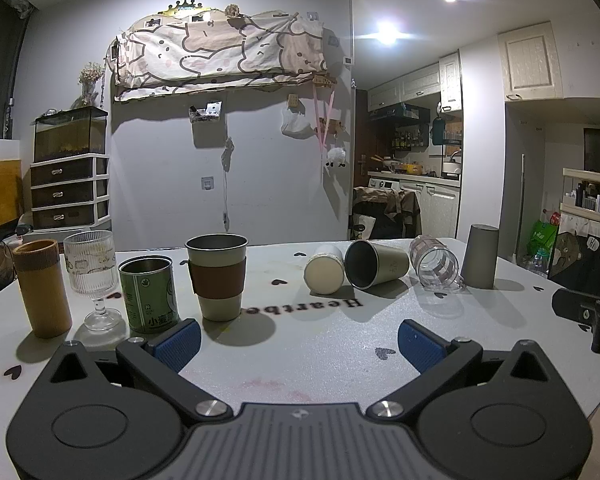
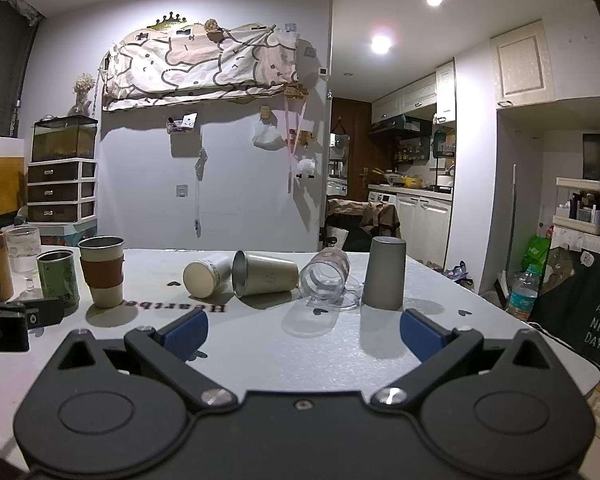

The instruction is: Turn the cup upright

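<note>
Three cups lie on their sides on the white table (image 1: 320, 344): a white cup (image 1: 324, 270) (image 2: 206, 274), a metal tumbler (image 1: 376, 264) (image 2: 264, 274) and a clear checked glass (image 1: 434, 266) (image 2: 326, 276). A grey cup (image 1: 480, 256) (image 2: 384, 274) stands mouth down at the right. My left gripper (image 1: 298, 340) is open and empty, near the table's front. My right gripper (image 2: 304, 334) is open and empty, in front of the glass and the grey cup. The right gripper's body shows at the right edge of the left wrist view (image 1: 592, 316).
Upright at the left stand a bamboo cup (image 1: 42, 286), a ribbed goblet (image 1: 92, 276), a green tin (image 1: 150, 294) and a sleeved tumbler (image 1: 218, 276) (image 2: 102, 272). The table's right edge drops to the floor, with a water bottle (image 2: 522, 290) there.
</note>
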`<action>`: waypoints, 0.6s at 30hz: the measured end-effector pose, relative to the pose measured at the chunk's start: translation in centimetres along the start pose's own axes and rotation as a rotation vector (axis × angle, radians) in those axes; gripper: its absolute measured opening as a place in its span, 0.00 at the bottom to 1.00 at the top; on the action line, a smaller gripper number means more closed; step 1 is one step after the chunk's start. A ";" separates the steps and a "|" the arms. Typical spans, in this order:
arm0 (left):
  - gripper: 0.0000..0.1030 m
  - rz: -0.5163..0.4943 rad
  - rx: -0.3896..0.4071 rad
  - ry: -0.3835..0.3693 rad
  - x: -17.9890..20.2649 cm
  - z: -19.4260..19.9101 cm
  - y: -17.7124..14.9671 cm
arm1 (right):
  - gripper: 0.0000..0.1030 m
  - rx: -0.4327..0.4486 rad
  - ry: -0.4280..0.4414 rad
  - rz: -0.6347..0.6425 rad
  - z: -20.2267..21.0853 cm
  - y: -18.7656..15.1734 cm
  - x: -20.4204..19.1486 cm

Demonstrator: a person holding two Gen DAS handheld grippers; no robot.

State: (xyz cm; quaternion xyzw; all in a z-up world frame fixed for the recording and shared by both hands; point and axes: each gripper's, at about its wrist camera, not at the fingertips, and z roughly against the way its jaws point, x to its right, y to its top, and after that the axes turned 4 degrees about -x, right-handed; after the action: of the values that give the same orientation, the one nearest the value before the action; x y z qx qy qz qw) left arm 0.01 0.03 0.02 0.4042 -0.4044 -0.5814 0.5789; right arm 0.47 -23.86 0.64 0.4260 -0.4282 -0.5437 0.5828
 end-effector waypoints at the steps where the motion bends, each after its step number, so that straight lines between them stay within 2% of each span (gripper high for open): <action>1: 1.00 0.000 0.000 0.000 0.0 0.0 0.0 | 1.00 -0.001 -0.001 0.001 0.1 0.0 -0.3; 18: 1.00 0.000 0.000 0.000 0.0 0.0 0.0 | 1.00 -0.001 0.002 -0.001 -0.1 0.0 -0.1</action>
State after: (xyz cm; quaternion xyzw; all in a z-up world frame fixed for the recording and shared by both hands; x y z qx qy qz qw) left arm 0.01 0.02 0.02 0.4041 -0.4043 -0.5815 0.5789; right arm 0.53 -23.80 0.66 0.4263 -0.4270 -0.5440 0.5831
